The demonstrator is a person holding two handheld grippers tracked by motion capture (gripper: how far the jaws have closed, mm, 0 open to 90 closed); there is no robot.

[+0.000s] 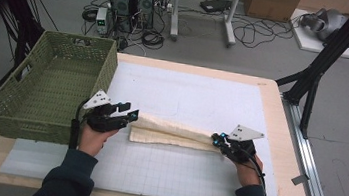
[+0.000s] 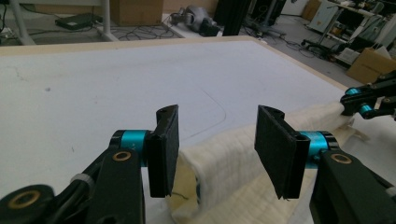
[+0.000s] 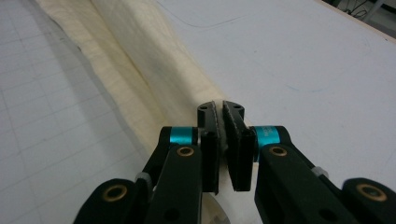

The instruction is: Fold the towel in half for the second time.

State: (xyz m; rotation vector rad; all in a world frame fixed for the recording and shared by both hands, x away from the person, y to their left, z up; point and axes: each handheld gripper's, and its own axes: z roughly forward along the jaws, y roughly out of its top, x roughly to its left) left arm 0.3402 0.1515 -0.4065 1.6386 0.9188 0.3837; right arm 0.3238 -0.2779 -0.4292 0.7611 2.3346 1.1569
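A long cream quilted cloth (image 1: 173, 130), folded into a narrow strip, lies across the white mat between my two grippers. At its left end my left gripper (image 1: 129, 111) stands open; in the left gripper view the jaws (image 2: 217, 144) flank the raised fold of cloth (image 2: 224, 163) and the pads do not touch it. At the right end, my right gripper (image 1: 216, 139) is shut on the cloth's edge. The right gripper view shows its jaws (image 3: 222, 135) pinching a thin layer while the cloth (image 3: 140, 60) runs away from them. The right gripper (image 2: 362, 100) also appears far off in the left gripper view.
A green woven basket (image 1: 35, 111) stands at the table's left edge, close beside the left hand. The white mat (image 1: 188, 89) covers most of the wooden table (image 1: 278, 141). Computers, cables and boxes sit on the floor beyond the far edge.
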